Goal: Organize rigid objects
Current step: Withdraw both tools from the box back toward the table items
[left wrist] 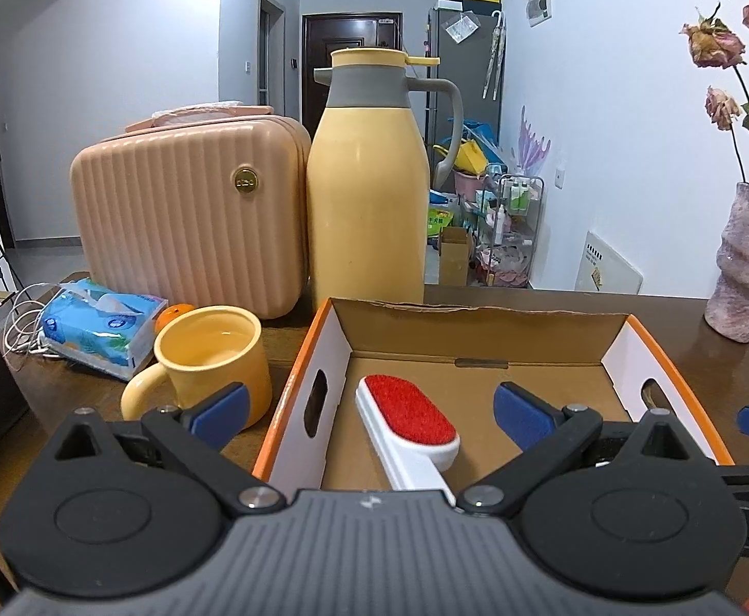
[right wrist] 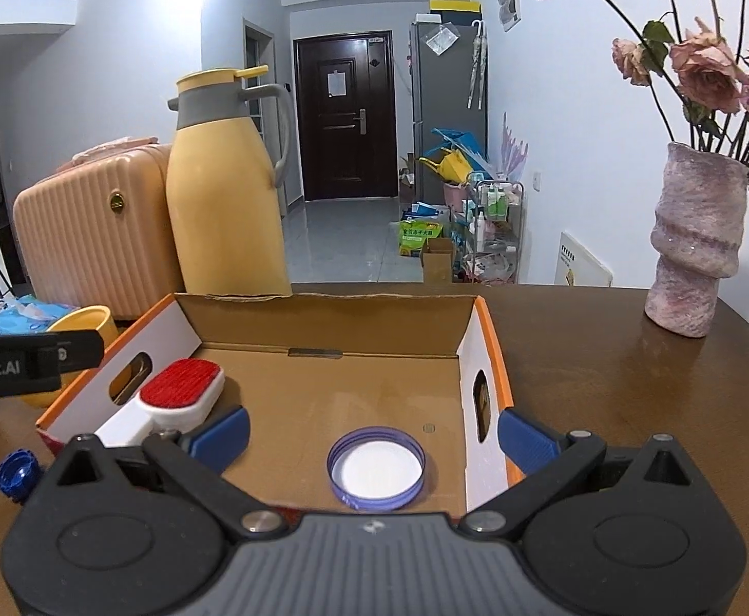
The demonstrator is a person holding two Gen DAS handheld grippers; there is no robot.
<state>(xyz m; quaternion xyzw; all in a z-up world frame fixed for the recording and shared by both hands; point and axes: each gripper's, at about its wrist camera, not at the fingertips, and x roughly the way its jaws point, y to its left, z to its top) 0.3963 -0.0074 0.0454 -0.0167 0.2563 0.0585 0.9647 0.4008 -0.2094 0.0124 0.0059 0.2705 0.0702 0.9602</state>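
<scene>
Both grippers, left and right, spread wide and empty over the box; blue cap lies outside, nearest the left.

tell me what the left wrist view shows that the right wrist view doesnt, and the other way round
Only the left wrist view shows the orange behind the yellow mug and the white cables on the table's left edge.

Only the right wrist view shows the purple-rimmed lid lying on the box floor and the blue bottle cap on the table outside the box.

Both show the cardboard box with the red lint brush inside, the yellow thermos jug, the pink case, the tissue pack and the vase. Both grippers, left and right, are open and empty.
</scene>
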